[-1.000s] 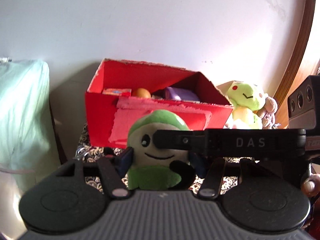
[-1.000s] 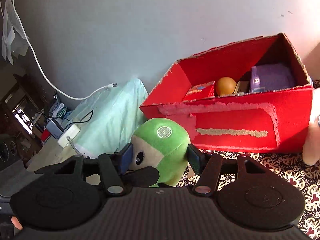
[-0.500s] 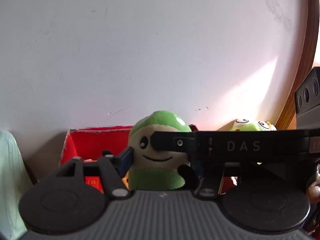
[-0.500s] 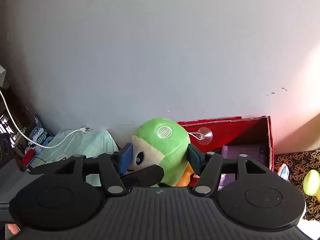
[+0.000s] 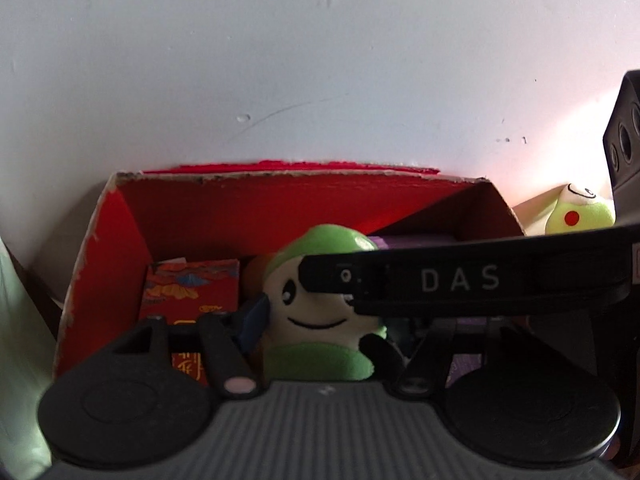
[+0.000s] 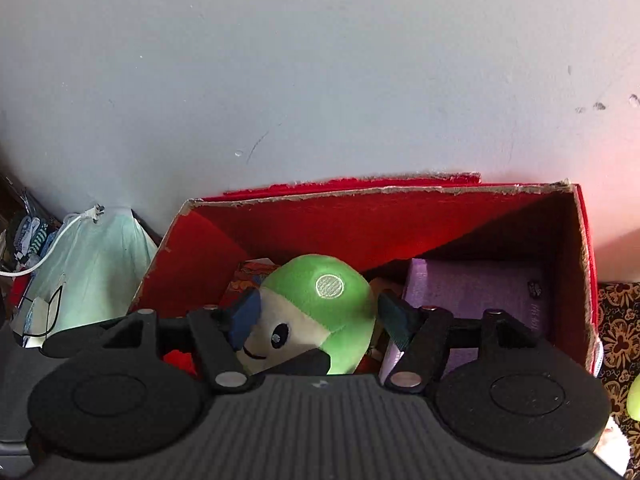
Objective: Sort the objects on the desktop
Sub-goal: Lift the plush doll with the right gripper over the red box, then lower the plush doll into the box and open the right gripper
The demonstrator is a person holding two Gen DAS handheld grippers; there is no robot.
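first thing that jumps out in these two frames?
The green plush, gripped between both grippers at once: the right gripper clamps its head, and the left gripper closes on it from the other side. Behind it sits the open red box against the wall, with a purple box inside on the right and a red patterned packet on the left.

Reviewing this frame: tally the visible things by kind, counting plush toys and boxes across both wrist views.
Plush toys: 2, the green plush between both tongs over the red box, and a frog plush outside it.
Boxes: 3, the big red box, a patterned red box and a purple box inside it.
Total: 5
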